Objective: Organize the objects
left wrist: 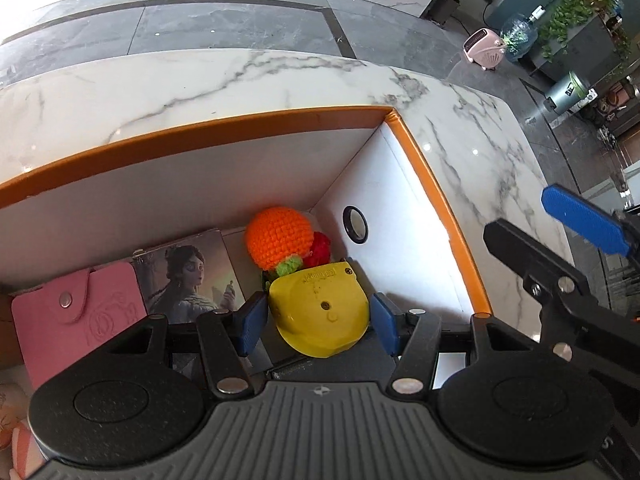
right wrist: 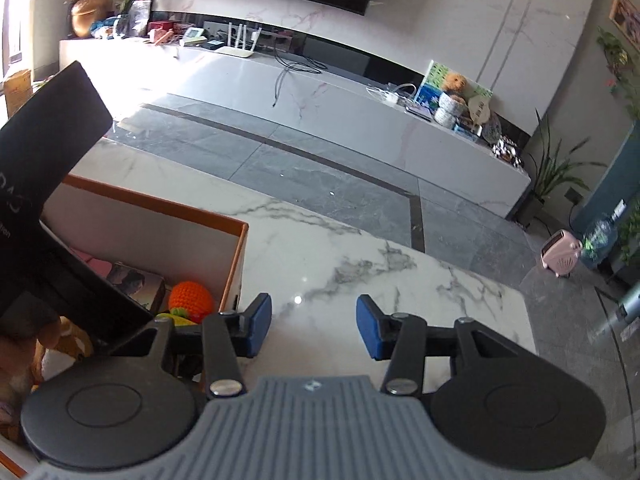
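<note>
We're at the drop-off: over the orange-rimmed box (left wrist: 436, 200), our left gripper (left wrist: 316, 320) is clamped on the yellow toy (left wrist: 318, 312), low inside near the corner. Next we'd part the jaws and lift clear. Already in there: a picture card (left wrist: 192, 276), pink wallet (left wrist: 76, 308), crocheted orange (left wrist: 279, 238). Our right gripper (right wrist: 312, 326) hangs empty over the marble, jaws apart.
</note>
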The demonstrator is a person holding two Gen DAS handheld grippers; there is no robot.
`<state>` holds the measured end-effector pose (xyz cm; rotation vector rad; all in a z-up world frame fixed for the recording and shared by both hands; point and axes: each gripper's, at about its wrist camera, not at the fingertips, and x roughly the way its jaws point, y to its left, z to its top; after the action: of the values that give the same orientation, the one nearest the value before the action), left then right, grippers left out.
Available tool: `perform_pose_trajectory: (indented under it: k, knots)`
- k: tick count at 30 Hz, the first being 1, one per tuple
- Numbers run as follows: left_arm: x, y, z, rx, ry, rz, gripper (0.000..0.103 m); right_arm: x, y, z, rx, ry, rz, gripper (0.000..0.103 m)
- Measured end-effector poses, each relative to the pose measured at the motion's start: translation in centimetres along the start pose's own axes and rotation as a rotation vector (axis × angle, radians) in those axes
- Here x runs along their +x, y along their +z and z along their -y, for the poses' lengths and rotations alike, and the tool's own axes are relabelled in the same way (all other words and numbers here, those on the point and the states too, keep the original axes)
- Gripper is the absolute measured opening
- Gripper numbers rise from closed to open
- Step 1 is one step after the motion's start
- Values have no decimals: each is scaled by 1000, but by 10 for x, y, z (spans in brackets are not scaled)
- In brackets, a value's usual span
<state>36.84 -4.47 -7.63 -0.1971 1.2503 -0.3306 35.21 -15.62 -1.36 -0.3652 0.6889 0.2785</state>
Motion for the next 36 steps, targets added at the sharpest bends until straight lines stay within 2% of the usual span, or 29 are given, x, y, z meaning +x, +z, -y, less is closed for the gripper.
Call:
perform_pose_trajectory:
  k: [2,5,9,11,18,25,32,36]
  knots:
    - [4,-1,-1,-4,-7,0,65,-1,-6,-3,45,10,-2,48]
    - [4,-4,1,8,-6,19,66,-2,-15,-8,87,-25,1,48]
    - [-4,-8,5,40,11,40,67,-3,-22,-4,148,-5,-9,48]
    - [-9,-9,7,54,33,51,67,-3,-24,-4,147,-3,-11,49]
    - [-44,-18,5,61,38,113,67,-18,-22,-8,142,7,12,51]
    - [-101,-46,5,92,87,257,67,-50,-14,-19,153,37,66,58]
    - [-168,-88,8,131,147,478,67,-100,-9,-37,172,90,147,66]
    - [-197,-116,13,162,203,598,73,-132,-10,-49,198,126,198,69]
